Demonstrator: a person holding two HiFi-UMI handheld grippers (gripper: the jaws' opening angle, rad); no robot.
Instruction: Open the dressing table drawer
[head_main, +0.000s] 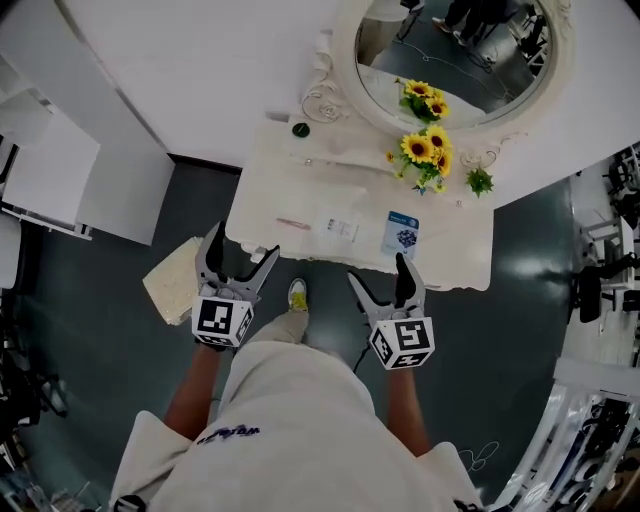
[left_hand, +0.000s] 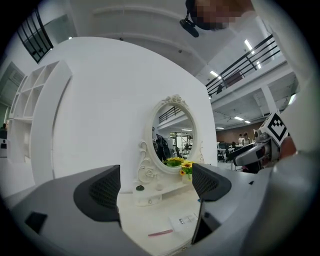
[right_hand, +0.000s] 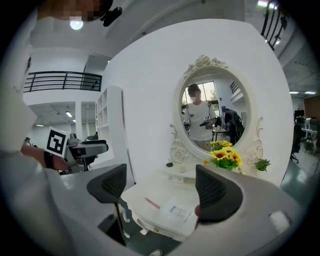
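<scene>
Head view: dressing table (head_main: 290, 185) stretches left-right, slightly tilted.

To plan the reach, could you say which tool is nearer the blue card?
Right. Right tool: just short of the blue card. Left tool: off at the table's other end.

The dressing table (head_main: 290, 185) looks like painted wood, smooth and creamy white with a soft satin sheen. Its oval mirror (head_main: 465, 65) is glossy glass in a carved matt white frame. The left gripper (head_main: 242, 250) and right gripper (head_main: 378, 271) are matt grey plastic, their pads (left_hand: 106, 190) dimpled in a fine rough grid, and the dark floor (head_main: 500, 330) is smooth with a dull shine.
</scene>
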